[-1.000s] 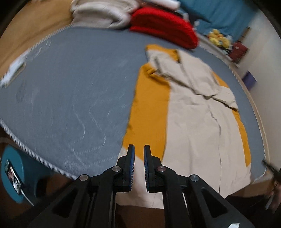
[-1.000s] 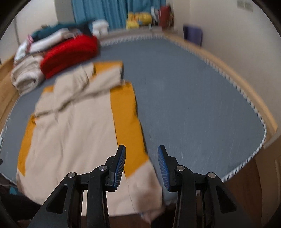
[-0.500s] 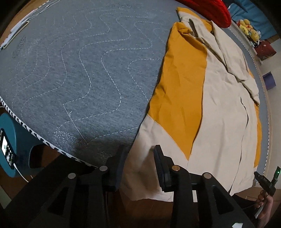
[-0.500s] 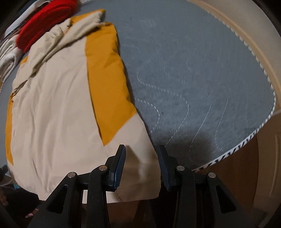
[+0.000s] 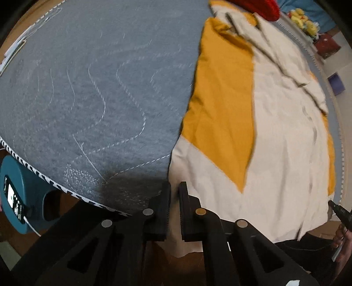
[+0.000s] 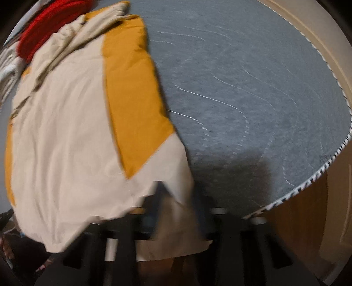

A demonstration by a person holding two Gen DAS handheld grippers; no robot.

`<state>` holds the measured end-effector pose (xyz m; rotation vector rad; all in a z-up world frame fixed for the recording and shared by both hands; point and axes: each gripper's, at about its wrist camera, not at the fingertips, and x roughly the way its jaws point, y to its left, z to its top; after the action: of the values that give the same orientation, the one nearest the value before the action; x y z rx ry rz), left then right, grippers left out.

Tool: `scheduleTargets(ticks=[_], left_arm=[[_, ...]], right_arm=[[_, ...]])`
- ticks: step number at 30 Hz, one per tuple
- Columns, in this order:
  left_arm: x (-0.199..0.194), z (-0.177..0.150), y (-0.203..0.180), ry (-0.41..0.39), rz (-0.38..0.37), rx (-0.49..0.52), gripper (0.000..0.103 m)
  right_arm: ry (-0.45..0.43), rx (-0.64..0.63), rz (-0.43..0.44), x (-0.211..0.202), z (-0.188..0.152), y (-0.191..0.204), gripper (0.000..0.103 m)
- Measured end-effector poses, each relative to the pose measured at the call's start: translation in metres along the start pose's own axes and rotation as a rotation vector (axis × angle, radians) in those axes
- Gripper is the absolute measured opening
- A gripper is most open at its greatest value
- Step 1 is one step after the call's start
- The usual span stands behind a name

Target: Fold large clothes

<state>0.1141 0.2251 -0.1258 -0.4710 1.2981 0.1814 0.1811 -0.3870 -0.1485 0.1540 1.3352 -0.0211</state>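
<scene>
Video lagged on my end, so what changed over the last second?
Both grippers dropped from above the bed to the garment's hanging hem. The left gripper, open half a second ago, has closed on the hem's left corner. The right gripper has lifted the right corner, though blur hides its jaws. The garment otherwise stays spread on the grey mattress.

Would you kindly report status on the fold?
Left hand-held gripper shut on garment hem corner. Right hand-held gripper blurred, state unclear. Nothing obstructing.

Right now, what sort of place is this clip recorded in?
Most likely a bedroom at home. A grey quilted mattress fills both views with a beige and mustard garment spread on it, a red knit lies further back, and yellow plush toys sit beyond.
</scene>
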Motion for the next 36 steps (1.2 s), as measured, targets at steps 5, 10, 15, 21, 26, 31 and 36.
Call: scheduleTargets(ticks=[5, 10, 15, 21, 26, 31, 36], left_arm=[[0.011, -0.002, 0.003, 0.053, -0.013, 0.003, 0.009], [0.016, -0.002, 0.003, 0.069, 0.019, 0.009, 0.013], [0.016, -0.003, 0.001, 0.063, 0.019, 0.005, 0.011], [0.011, 0.0, -0.017, 0.025, 0.001, 0.035, 0.006], [0.025, 0.001, -0.019, 0.067, 0.048, 0.039, 0.011], [0.027, 0.001, -0.022, 0.062, 0.048, 0.04, 0.009], [0.009, -0.003, -0.019, 0.015, 0.023, 0.063, 0.002]], right_arm=[[-0.067, -0.013, 0.077, -0.018, 0.001, 0.009, 0.008], [0.032, -0.01, 0.002, 0.006, 0.002, 0.002, 0.015], [0.023, -0.047, -0.021, 0.007, 0.0, 0.01, 0.013], [-0.069, -0.053, 0.06, -0.016, 0.003, 0.017, 0.004], [-0.048, -0.036, 0.053, -0.012, 0.004, 0.015, 0.009], [0.024, -0.037, 0.008, 0.008, 0.003, 0.009, 0.01], [-0.007, -0.026, 0.026, 0.004, 0.002, 0.011, 0.004]])
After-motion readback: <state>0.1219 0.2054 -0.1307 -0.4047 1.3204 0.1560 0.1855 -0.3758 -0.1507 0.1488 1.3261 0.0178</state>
